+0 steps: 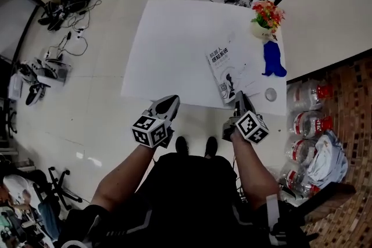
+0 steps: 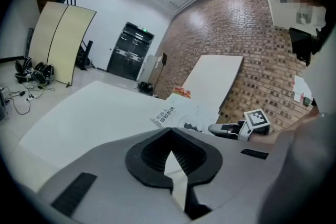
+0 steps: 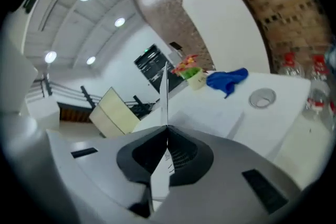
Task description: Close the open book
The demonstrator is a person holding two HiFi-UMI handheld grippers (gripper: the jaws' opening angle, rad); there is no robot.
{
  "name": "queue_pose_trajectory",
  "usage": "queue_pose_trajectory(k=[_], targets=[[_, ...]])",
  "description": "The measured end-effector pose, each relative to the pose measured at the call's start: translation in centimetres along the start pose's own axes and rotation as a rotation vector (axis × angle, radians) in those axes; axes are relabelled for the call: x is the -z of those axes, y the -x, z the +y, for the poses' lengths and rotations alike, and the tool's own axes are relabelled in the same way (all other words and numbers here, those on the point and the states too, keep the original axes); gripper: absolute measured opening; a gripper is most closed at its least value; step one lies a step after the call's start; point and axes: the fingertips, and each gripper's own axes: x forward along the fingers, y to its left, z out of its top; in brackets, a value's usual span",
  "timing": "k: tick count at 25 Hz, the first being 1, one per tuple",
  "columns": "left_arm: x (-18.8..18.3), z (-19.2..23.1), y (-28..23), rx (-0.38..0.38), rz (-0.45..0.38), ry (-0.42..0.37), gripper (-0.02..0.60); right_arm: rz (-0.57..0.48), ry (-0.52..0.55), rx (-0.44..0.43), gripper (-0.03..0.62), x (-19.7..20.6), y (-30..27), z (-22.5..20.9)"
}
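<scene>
one book [image 1: 224,67] lay on the white table [image 1: 168,38], toward its right side. its printed cover faced up and a pale spread showed to the right of that. the one right gripper [image 1: 239,99] reached the book's near edge. in the right gripper view its jaws were clenched on a thin white leaf [image 3: 167,93], which stood edge-on and rose straight up from between them. the one left gripper [image 1: 168,103] hung over the table's near edge, well to the left of the book. its jaws were drawn together to a pale sliver, gripping nothing and touching nothing.

beyond the book stood one pot of red and yellow flowers [image 1: 266,20] at the far right corner. one crumpled blue cloth [image 1: 272,61] lay just this side of the pot, and one small round dish [image 1: 271,94] lay near the right edge. on the floor to the right of the table at least three plastic bottles [image 1: 308,122] stood against a brick wall.
</scene>
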Motion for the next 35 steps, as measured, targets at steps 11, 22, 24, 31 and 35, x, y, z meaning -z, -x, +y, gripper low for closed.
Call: queue_pose_trajectory(k=[11, 22, 24, 31, 35], targets=[[0.1, -1.7, -1.2, 0.03, 0.028, -0.037, -0.005, 0.181, -0.165, 0.217, 0.006, 2.1, -1.5, -9.4], [0.1, -1.7, -1.1, 0.037, 0.021, -0.032, -0.005, 0.218, -0.053, 0.311, 0.008, 0.5, 0.2, -12.2], [-0.3, -1.8, -1.1, 0.047, 0.008, -0.028, -0.005, 0.197, -0.013, 0.266, 0.006, -0.9, 0.4, -11.2], [-3.7, -1.9, -0.1, 0.037, -0.064, -0.084, -0.005, 0.094, 0.264, -0.045, 0.006, -7.3, 1.4, -2.5], [-5.3, -2.6, 0.4, 0.049, -0.097, -0.114, -0.005, 0.045, 0.349, -0.124, 0.006, -9.8, 2.8, 1.2]])
